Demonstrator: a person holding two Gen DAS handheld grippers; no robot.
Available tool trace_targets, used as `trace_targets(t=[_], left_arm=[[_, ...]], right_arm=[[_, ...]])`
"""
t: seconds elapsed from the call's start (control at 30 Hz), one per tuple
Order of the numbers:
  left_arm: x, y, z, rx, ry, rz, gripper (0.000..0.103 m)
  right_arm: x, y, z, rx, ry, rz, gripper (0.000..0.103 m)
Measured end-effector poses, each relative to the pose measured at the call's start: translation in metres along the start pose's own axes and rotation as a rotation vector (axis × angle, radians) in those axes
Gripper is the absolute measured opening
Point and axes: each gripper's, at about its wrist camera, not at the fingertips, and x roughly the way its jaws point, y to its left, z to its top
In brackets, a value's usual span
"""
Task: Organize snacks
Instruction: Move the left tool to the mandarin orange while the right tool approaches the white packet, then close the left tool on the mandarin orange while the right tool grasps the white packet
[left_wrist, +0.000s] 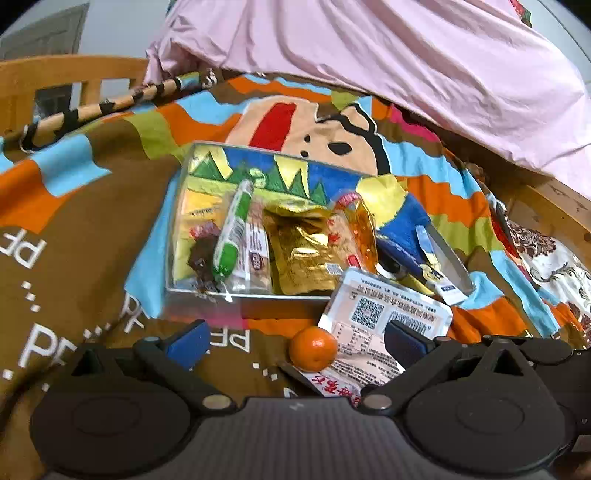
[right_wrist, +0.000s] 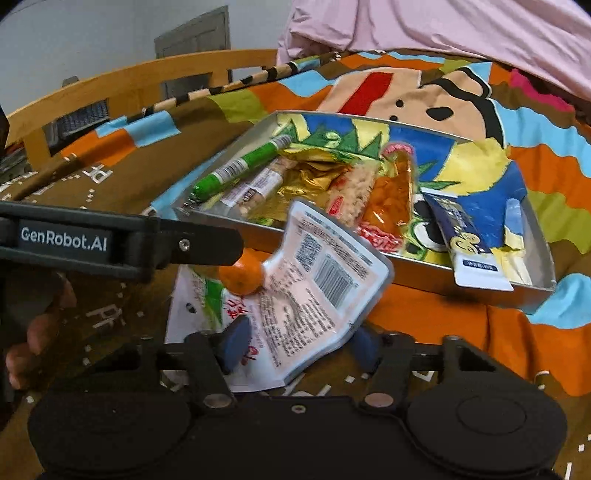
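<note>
Left wrist view: the left gripper is hanging with jaws wide apart over an orange; the white packet is leaning beside the tray.

Right wrist view: the right gripper is pinching the white packet, its long side pointing up toward the tray; the orange is touching it.

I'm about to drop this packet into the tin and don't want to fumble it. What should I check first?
1. Right claw has the white barcode-printed snack packet: ok, the packet is between its pads.
2. Grip firmness: cannot tell.
3. Room in the silver metal tin: ok, bare floor shows towards its right end.
4. Left claw clear of the path: not ok, it is open around the small orange mandarin, beside the packet.
5. Everything else boxed: not ok, the mandarin and a white packet with red characters lie outside.
</note>
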Motion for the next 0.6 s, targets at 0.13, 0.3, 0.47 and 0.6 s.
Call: trace_targets(t=[0.13, 0.3, 0.47, 0.6], left_arm=[[0.005, 0.006, -0.003, -0.023, 0.01, -0.028, 0.1], [0.011, 0.005, -0.003, 0.012, 0.031, -0.05, 0.089], [0.015, -0.004, -0.004, 0.067, 0.045, -0.058, 0.079], [0.023, -0.007, -0.006, 0.096, 0.07, -0.052, 0.061]], right_arm=[[0.001, -0.005, 0.001, 0.032, 0.011, -0.004, 0.047], [-0.008, 0.001, 0.009, -0.022, -0.019, -0.043, 0.034], [-0.006, -0.001, 0.006, -0.016, -0.004, -0.038, 0.034], [-0.006, 0.0, 0.007, -0.018, -0.003, -0.039, 0.035]])
